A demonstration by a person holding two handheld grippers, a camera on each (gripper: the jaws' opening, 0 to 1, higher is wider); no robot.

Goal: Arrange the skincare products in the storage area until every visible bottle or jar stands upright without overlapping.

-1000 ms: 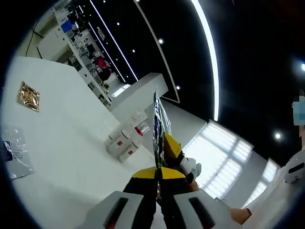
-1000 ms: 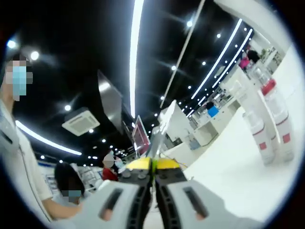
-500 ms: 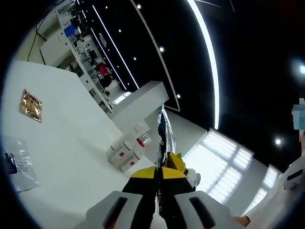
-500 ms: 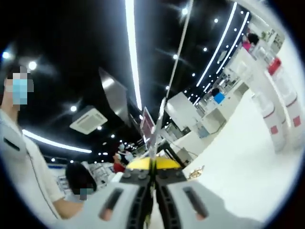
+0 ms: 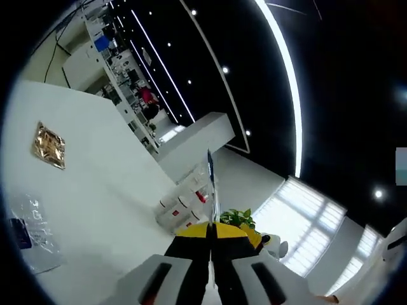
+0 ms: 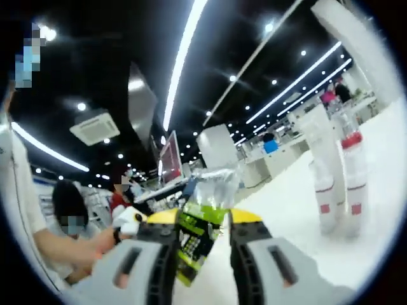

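Left gripper view, left to right: clear bag flat on white table; gold sachet beyond it, well apart; cluster of white bottles with red labels and one red cap, upright, close together near the table's far edge. Left gripper: jaws pressed together on a thin packet seen edge-on.

Right gripper view, left to right: a hand by the gripper; right gripper, jaws parted, green-and-clear packet between them, contact unclear; white bottles upright at the right on the table.
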